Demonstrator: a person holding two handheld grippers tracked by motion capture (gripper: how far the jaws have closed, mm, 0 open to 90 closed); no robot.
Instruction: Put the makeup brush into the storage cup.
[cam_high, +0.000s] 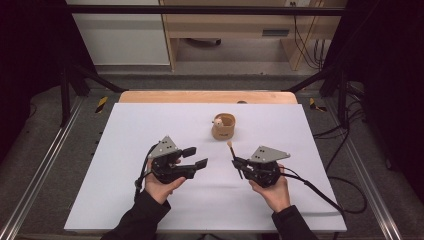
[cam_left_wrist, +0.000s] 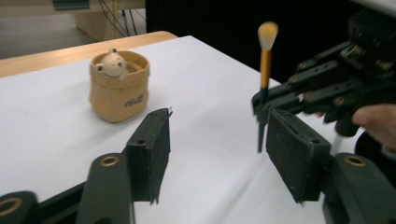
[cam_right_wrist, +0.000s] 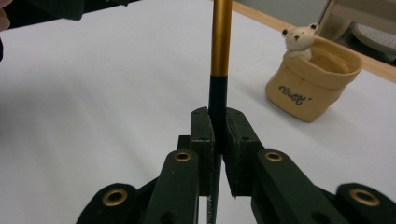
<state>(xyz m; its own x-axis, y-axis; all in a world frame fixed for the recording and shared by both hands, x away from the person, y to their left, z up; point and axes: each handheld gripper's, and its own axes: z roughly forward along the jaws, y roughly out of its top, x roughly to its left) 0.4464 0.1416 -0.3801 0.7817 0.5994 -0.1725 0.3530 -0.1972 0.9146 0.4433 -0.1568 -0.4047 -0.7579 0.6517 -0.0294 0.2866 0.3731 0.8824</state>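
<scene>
Now the right gripper (cam_high: 239, 163) clamps a makeup brush (cam_left_wrist: 264, 70) by its dark handle, long axis upright, bristles on top. Its fingers are closed on it. Beside it, the left gripper (cam_high: 196, 157) gapes, holding nothing. A tan fabric pot (cam_high: 223, 126) stands just beyond the brush on the bench (cam_high: 150, 120).

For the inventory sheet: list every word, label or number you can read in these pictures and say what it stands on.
Small dark cursive word on the front of the tan holder: too blurred to read.
Pale print low on the makeup brush handle, between the pads of the right gripper: too small to read.
Black and yellow hazard-striped markers on the floor beside the table: stripes, no text.
Nothing else carries writing.
</scene>
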